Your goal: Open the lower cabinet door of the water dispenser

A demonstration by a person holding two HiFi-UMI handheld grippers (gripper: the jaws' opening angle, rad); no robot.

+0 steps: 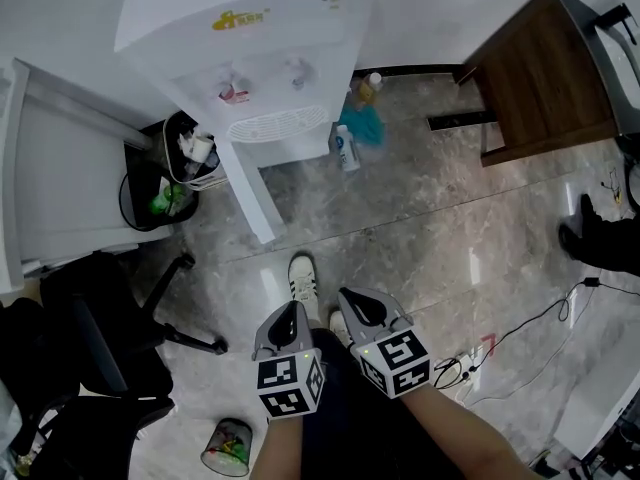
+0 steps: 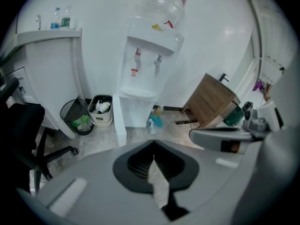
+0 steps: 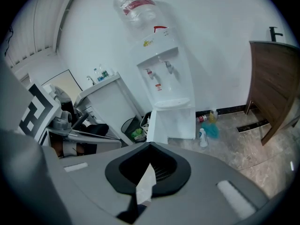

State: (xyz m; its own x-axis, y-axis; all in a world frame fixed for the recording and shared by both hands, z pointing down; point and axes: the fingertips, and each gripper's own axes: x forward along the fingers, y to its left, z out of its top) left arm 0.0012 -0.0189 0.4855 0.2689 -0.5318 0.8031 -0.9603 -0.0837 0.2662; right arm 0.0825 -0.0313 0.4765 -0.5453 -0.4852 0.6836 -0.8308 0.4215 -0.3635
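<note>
The white water dispenser (image 1: 250,38) stands against the wall, with a clear bottle (image 3: 136,6) on top. Its lower cabinet door (image 1: 248,190) stands swung out towards me, seen edge-on as a white panel (image 2: 120,121) and from the side in the right gripper view (image 3: 158,124). My left gripper (image 1: 296,308) and right gripper (image 1: 345,294) hang side by side close to my body, well short of the dispenser. Each has its jaws together with nothing held (image 2: 153,143) (image 3: 150,145).
Left of the dispenser are two waste bins (image 1: 190,153) (image 1: 150,193) and a black office chair (image 1: 110,328). Spray bottles and a blue cloth (image 1: 355,128) lie at its right. A wooden table (image 1: 545,78) is at far right, cables (image 1: 520,338) cross the floor, and my shoe (image 1: 303,283) shows below.
</note>
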